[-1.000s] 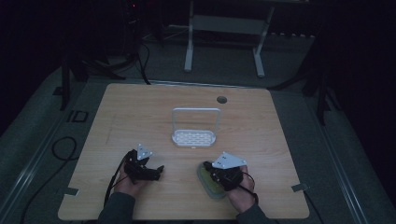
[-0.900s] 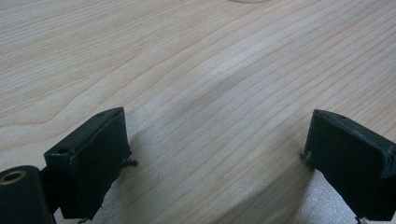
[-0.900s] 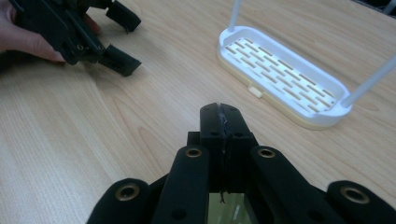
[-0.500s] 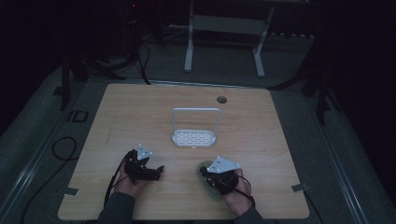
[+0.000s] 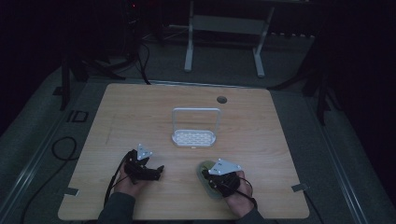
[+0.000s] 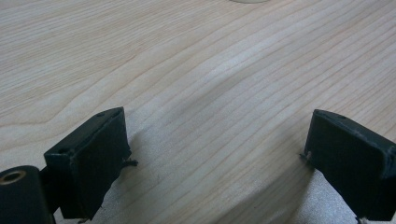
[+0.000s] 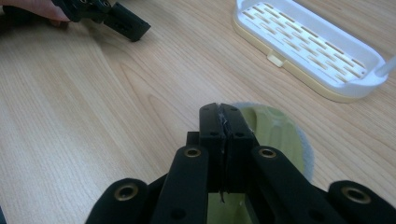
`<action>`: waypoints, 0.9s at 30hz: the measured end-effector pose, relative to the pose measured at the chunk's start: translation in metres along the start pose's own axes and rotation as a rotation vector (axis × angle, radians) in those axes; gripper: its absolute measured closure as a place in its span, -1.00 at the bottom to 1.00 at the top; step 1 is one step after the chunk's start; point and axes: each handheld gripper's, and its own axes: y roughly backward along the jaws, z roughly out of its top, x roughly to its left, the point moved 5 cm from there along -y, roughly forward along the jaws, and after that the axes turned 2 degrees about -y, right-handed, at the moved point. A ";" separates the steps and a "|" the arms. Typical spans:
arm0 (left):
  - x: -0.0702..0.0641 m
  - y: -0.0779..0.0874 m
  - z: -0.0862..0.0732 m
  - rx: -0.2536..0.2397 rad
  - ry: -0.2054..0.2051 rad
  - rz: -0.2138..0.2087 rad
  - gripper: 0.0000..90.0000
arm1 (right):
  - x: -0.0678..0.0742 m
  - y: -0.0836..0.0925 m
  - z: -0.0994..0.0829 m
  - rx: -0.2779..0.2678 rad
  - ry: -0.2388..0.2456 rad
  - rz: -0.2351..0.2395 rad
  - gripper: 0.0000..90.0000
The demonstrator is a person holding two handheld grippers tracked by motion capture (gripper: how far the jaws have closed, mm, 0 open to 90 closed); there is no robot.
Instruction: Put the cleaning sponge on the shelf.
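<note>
Right gripper view: right gripper [image 7: 219, 122] jaws pressed together over plate [image 7: 275, 135]; left gripper [image 6: 224, 154] jaws wide apart, idle. Prob. pre-grasp; next needs opening, then rim pinch.

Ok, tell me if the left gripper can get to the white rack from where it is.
Probably yes. The left gripper rests open on the table, and bare wood lies between it and the white rack. The right gripper and yellow plate sit off to the side.

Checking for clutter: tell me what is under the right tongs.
A pale yellow-green round plate lies on the light wooden table beneath the right tongs, whose jaws are shut. The plate's near part is hidden by the tongs, so anything on it there cannot be seen.
</note>
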 end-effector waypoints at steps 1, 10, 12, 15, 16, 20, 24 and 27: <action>0.000 0.000 0.000 0.000 0.000 0.000 -0.86 | -0.001 0.000 -0.001 0.002 -0.002 0.000 0.97; 0.000 0.000 0.000 0.000 0.000 0.000 -0.86 | -0.004 0.002 -0.005 0.014 0.000 -0.004 0.97; 0.000 0.000 0.000 0.000 0.000 0.001 -0.86 | -0.005 0.003 -0.006 0.016 -0.001 -0.007 0.97; 0.000 0.000 0.000 0.000 0.000 0.000 -0.86 | -0.007 0.004 -0.007 0.018 -0.002 -0.009 0.97; 0.000 0.000 0.000 0.000 0.001 0.001 -0.86 | -0.007 0.004 -0.007 0.018 -0.002 -0.009 0.97; 0.000 0.000 0.000 0.000 0.001 0.001 -0.86 | -0.007 0.005 -0.007 0.019 -0.001 -0.012 0.97; 0.000 0.000 0.000 0.000 0.001 0.001 -0.86 | -0.009 0.006 -0.008 0.017 -0.005 -0.014 0.97; 0.000 0.000 0.000 0.000 0.001 0.001 -0.86 | -0.011 0.007 -0.010 0.021 -0.008 -0.017 0.97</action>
